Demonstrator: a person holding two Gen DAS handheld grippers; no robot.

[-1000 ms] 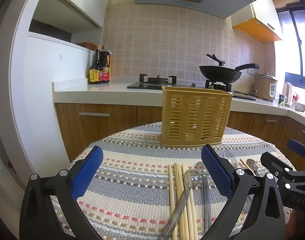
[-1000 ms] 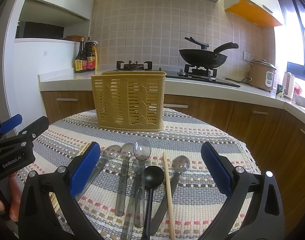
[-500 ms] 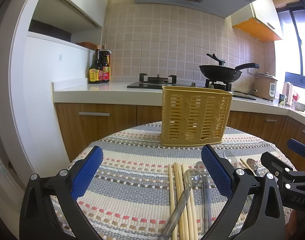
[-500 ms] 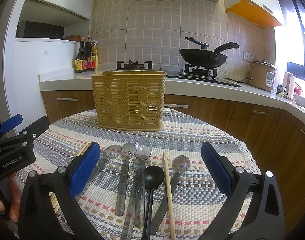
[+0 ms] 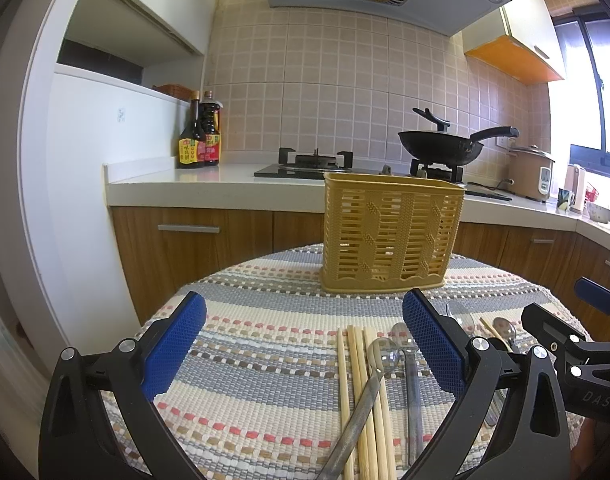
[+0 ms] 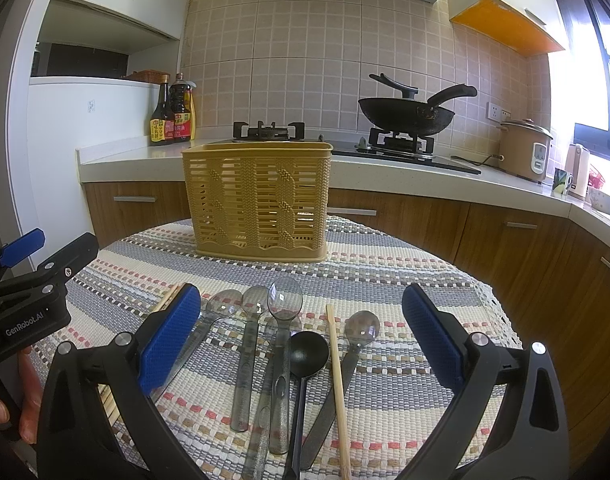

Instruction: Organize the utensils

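A yellow slotted utensil basket (image 5: pixel 391 234) stands upright at the far side of the round table; it also shows in the right wrist view (image 6: pixel 261 198). Several wooden chopsticks (image 5: pixel 361 392) and clear spoons (image 5: pixel 411 376) lie flat in front of my left gripper (image 5: pixel 303 344), which is open and empty above the mat. My right gripper (image 6: pixel 301 338) is open and empty above several clear spoons (image 6: pixel 279 344), a black spoon (image 6: pixel 305 364), a metal spoon (image 6: pixel 357 340) and one chopstick (image 6: pixel 337 380).
The table wears a striped woven mat (image 5: pixel 265 320). Behind it runs a kitchen counter (image 5: pixel 209 188) with sauce bottles (image 5: pixel 199 136), a gas hob (image 5: pixel 309 164), a black wok (image 5: pixel 445 148) and a rice cooker (image 5: pixel 531 172). The table edge drops off at the right (image 6: pixel 501 316).
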